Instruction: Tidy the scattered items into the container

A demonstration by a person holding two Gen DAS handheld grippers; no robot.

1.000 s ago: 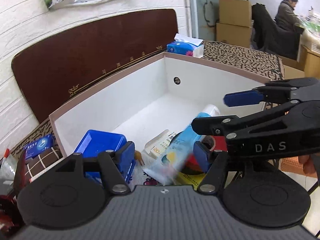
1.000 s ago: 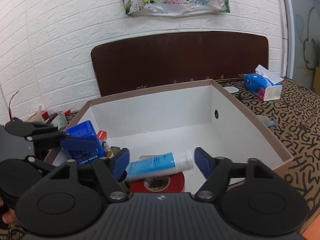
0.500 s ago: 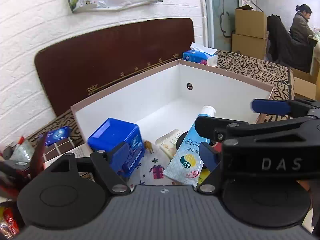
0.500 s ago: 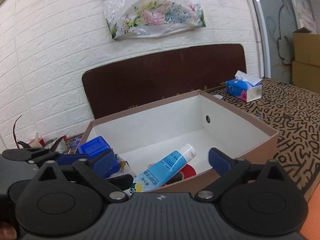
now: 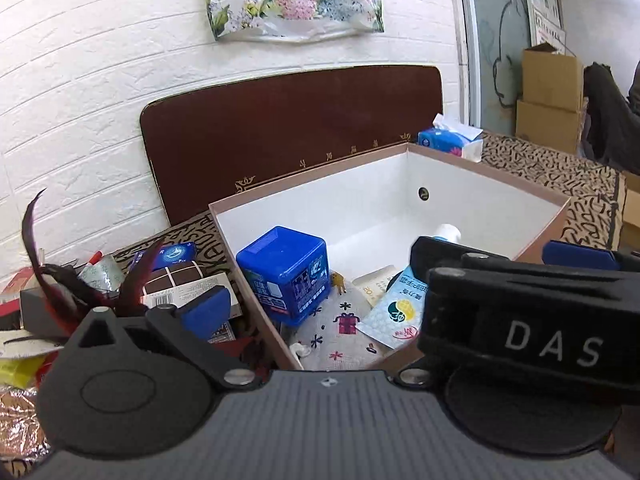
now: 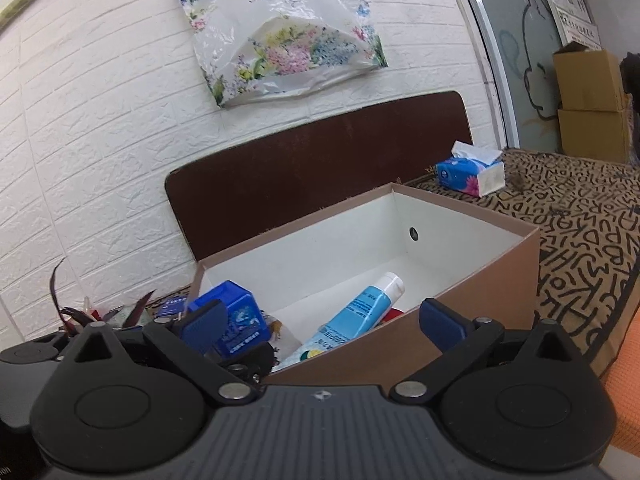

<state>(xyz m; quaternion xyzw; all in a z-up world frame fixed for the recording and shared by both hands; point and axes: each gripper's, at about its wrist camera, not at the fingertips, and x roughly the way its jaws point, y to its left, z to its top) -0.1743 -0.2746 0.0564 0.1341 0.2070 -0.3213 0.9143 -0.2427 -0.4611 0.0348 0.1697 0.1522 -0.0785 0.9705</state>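
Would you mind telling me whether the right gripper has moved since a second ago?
Yes. The right gripper has pulled back out of the box; its jaws, earlier over the tube, now sit at the near wall.

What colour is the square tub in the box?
The square tub is bright blue, with a lighter label on its side. The left wrist view shows it best.

A white brick wall (image 6: 100, 128) has a flowery plastic bag (image 6: 280, 36) on it. A dark brown board (image 5: 296, 136) leans below. Cardboard boxes (image 5: 550, 96) stack by the door
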